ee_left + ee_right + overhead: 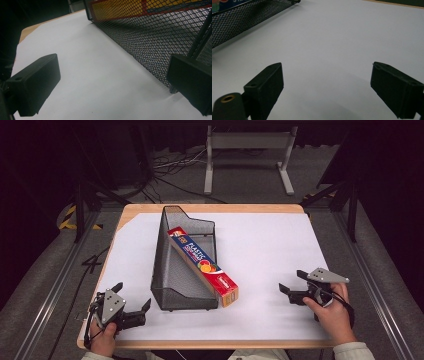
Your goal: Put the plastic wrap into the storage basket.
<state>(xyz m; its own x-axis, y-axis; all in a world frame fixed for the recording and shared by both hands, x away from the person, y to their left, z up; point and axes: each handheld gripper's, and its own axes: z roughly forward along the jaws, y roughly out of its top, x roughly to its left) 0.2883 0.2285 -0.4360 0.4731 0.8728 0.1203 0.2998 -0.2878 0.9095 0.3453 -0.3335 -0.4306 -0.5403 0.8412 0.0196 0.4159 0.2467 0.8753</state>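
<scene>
Both hand-held grippers, left and right, gape empty beside the black mesh basket holding a long plastic-wrap carton

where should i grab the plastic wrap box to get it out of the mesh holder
Grip the plastic wrap box at its near end, which juts past the mesh holder's low front corner. Come from the right with the right gripper, whose jaws stand open, and close across the box's narrow width. The box leans along the holder's right wall, so that end is likely the freest to reach.
</scene>
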